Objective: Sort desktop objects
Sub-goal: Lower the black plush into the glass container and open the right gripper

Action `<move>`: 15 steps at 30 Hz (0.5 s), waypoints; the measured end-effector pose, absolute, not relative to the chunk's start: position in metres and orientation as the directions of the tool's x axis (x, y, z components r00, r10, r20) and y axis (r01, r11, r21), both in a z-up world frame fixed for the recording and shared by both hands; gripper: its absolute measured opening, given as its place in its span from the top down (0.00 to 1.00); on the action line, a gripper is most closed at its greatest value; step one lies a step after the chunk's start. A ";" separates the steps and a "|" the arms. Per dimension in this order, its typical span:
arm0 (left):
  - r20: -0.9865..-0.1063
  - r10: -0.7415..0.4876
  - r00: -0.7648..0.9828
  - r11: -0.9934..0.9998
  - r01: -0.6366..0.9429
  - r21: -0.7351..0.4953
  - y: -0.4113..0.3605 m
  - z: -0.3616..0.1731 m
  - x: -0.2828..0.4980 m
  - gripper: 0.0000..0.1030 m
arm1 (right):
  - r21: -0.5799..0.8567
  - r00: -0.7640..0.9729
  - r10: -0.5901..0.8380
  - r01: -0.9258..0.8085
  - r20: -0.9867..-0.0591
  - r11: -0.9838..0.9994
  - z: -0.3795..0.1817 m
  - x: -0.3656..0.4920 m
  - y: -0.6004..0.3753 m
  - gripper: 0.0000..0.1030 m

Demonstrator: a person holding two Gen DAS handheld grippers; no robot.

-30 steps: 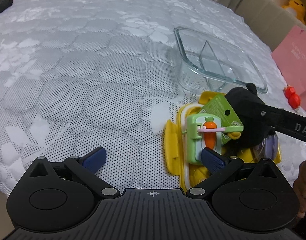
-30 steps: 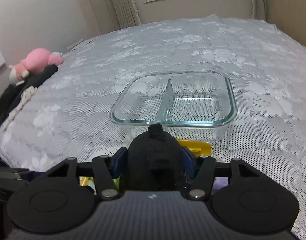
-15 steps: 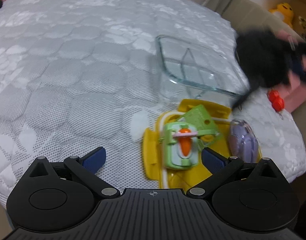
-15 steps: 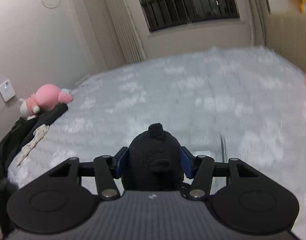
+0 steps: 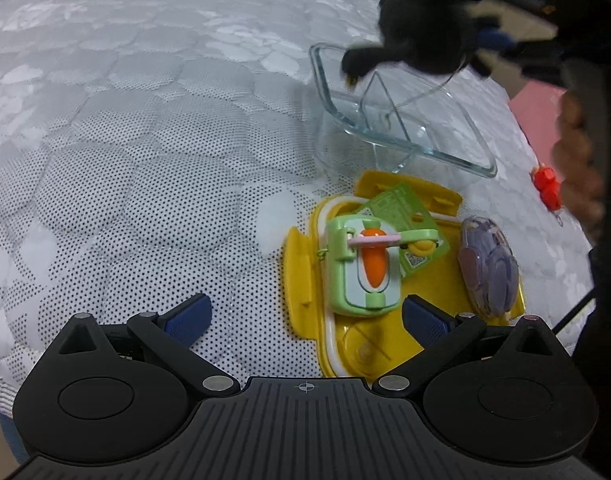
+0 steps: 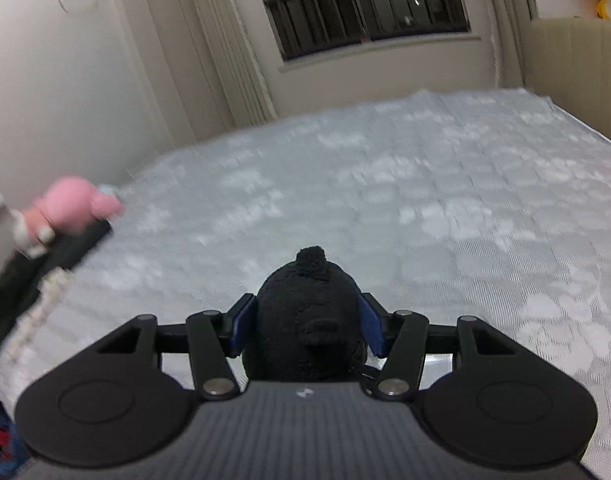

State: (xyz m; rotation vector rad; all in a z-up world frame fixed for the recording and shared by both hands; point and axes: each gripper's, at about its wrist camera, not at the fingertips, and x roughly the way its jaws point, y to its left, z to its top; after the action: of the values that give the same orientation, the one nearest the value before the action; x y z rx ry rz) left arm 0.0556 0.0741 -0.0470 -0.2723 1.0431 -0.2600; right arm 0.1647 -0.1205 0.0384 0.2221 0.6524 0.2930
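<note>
A black plush toy [image 6: 309, 320] sits squeezed between the blue pads of my right gripper [image 6: 307, 326], which is shut on it. In the left wrist view that plush [image 5: 421, 36] hangs blurred in the air over the far side of the divided glass dish [image 5: 401, 120]. On the yellow lid [image 5: 389, 336] near the bed's edge lie a green carrot toy [image 5: 363, 264] with its green card and a purple oval case [image 5: 489, 268]. My left gripper [image 5: 305, 316] stands open just above the bed, its right pad beside the carrot toy, nothing between the fingers.
The grey quilted bed [image 5: 145, 140] spreads wide to the left. A small red charm [image 5: 547, 184] lies near the right edge, with a pink bag [image 5: 533, 104] beyond it. A pink plush [image 6: 71, 204] and dark clothes lie at the far left. A person's hand [image 5: 577, 160] holds the right gripper.
My right gripper lifted the black plush off the yellow lid and carried it up and away over the glass dish. The purple case came into sight. My left gripper stayed open and hardly moved.
</note>
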 end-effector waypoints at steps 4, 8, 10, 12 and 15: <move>-0.808 -0.342 0.480 0.935 0.089 -0.343 0.075 -0.050 0.056 0.00 | 0.214 0.735 0.282 -0.188 -0.617 0.959 0.019 0.172 -0.102 0.44; -0.805 -0.346 0.481 0.934 0.095 -0.344 0.076 -0.049 0.055 0.00 | 0.060 0.770 0.198 -0.204 -0.606 0.977 0.011 0.166 -0.077 0.43; -0.803 -0.349 0.482 0.932 0.095 -0.349 0.077 -0.049 0.055 0.00 | -0.011 0.781 0.152 -0.200 -0.605 0.980 0.008 0.166 -0.067 0.43; -0.802 -0.351 0.483 0.932 0.095 -0.350 0.077 -0.049 0.054 0.00 | -0.021 0.767 0.159 -0.219 -0.622 0.975 0.004 0.167 -0.063 0.40; -0.802 -0.350 0.483 0.933 0.100 -0.347 0.076 -0.048 0.054 0.00 | 0.019 0.737 0.207 -0.255 -0.644 0.967 0.007 0.169 -0.066 0.31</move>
State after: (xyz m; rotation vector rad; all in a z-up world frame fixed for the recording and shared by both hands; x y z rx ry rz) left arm 0.0537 0.0764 -0.0483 -0.2684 1.0332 -0.2780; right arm 0.1686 -0.0661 0.0066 -0.0718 0.6983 0.2538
